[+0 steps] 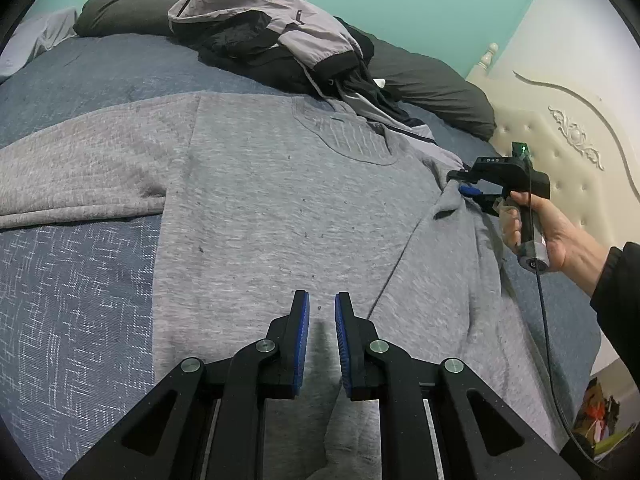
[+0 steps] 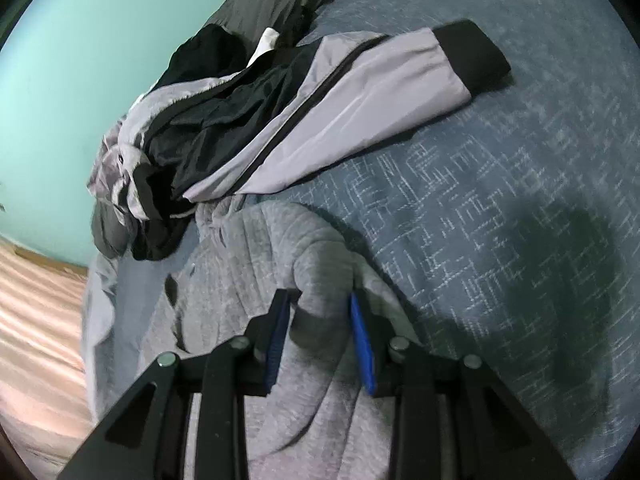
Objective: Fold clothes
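Your grey knit sweatshirt (image 1: 272, 208) lies spread flat, front up, on the blue patterned bedspread (image 1: 72, 280), one sleeve stretched out to the left. Your left gripper (image 1: 322, 312) hovers over the sweatshirt's lower middle, its blue-padded fingers a little apart with nothing between them. Your right gripper (image 2: 320, 312) sits at the far shoulder, its fingers straddling a raised fold of the grey fabric; you cannot tell whether they pinch it yet. The grey and black jacket (image 2: 280, 112) lies crumpled just beyond the collar, near the dark pillows (image 1: 432, 84).
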A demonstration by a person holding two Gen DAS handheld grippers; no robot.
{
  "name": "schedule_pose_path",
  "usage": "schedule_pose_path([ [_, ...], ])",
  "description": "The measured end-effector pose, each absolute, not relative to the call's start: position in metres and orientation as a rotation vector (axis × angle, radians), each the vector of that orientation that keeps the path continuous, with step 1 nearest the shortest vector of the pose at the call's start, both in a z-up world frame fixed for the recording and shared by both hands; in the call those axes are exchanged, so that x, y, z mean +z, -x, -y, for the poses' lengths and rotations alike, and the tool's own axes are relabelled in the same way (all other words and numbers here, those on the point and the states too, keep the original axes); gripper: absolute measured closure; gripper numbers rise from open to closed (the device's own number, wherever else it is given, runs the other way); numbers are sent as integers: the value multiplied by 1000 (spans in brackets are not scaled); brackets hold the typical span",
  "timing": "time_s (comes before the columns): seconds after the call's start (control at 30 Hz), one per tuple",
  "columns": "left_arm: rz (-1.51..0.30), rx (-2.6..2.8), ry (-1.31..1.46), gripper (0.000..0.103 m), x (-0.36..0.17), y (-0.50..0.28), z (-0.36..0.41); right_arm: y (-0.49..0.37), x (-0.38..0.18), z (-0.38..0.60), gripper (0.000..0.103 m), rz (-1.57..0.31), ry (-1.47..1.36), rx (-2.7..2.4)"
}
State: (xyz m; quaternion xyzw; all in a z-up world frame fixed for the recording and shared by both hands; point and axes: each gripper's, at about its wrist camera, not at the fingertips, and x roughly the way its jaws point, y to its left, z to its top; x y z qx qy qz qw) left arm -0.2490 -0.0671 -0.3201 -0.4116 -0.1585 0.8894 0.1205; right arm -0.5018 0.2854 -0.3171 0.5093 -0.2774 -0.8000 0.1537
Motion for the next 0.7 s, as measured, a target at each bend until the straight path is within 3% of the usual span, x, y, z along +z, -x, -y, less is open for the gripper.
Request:
schedule_pose_path([
  [0.17, 460, 2601, 1202, 89, -320, 249, 68, 505, -299, -277, 92, 613, -1480, -2406],
  [0.4, 439, 2601, 1203, 89, -320, 249, 65, 509, -277, -210, 94, -345, -1512, -2579],
  [0.5, 446, 2598, 1206, 89, -321, 250, 65, 511, -288, -191, 94, -528, -1571, -2516],
  [0.7, 454, 2593, 1199, 89, -320, 249, 65, 507, -277, -209, 88, -167, -1483, -2428],
])
